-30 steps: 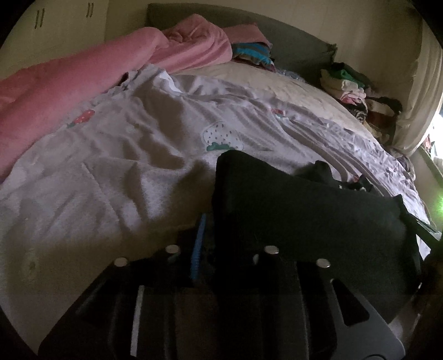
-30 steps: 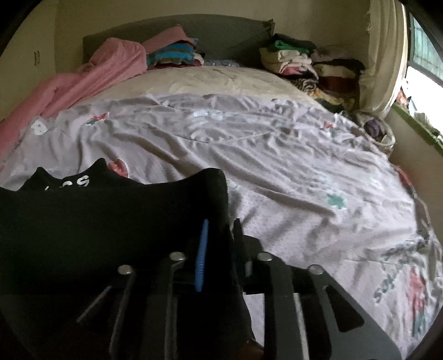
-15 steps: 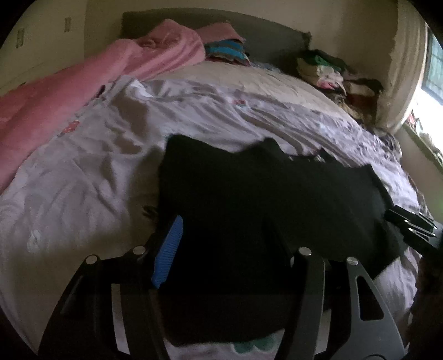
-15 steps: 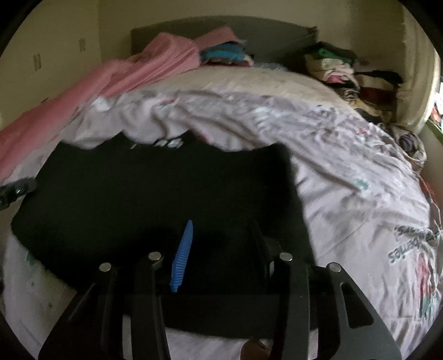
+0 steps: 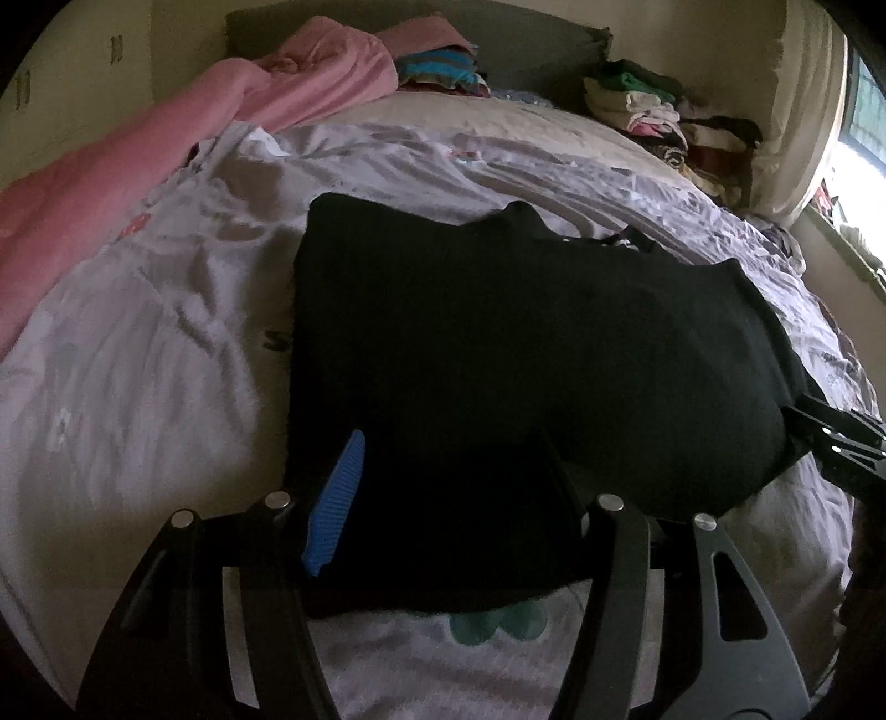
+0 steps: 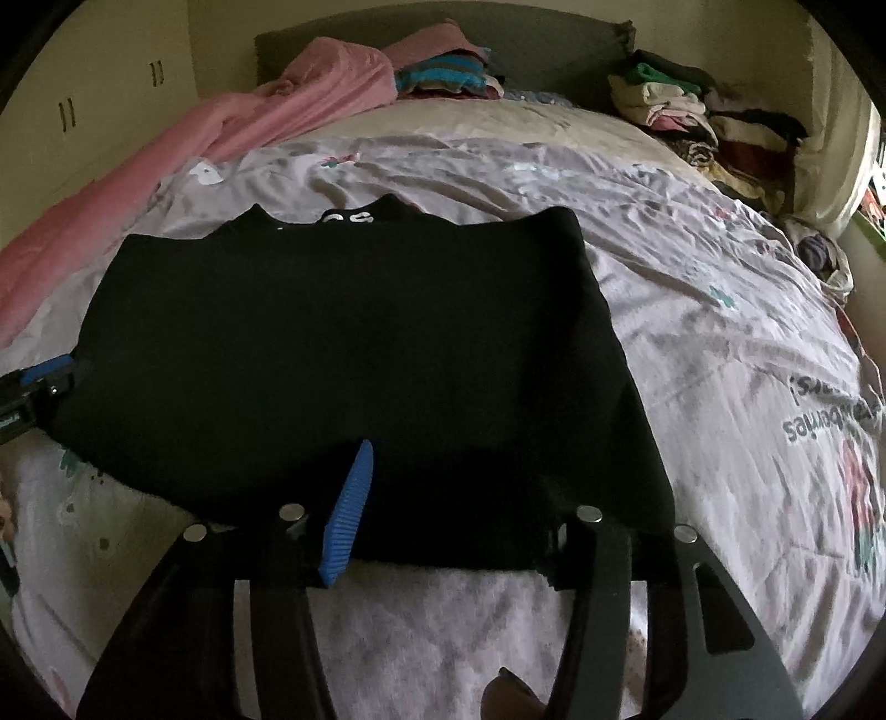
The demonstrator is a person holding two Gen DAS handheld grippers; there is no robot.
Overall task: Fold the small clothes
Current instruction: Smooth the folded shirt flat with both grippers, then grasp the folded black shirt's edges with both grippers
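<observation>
The left gripper (image 5: 448, 476) fills the bottom of its own view, jaws spread wide over the near edge of the black garment (image 5: 515, 354), grasping nothing. The right gripper (image 6: 459, 487) sits the same way at the bottom of its view, released, its blue finger pad (image 6: 349, 509) lying over the garment's (image 6: 354, 354) near hem.

The garment lies spread flat on the pale printed bedsheet (image 6: 720, 343), filling the centre of both frames, with white lettering at its far edge. A pink blanket (image 5: 138, 183) runs along the upper left, and folded clothes (image 6: 692, 116) are stacked at the upper right by the headboard (image 6: 554, 39).

In the left view the right gripper is cut off at the right edge. The garment is so dark that its folds and layers cannot be made out.
</observation>
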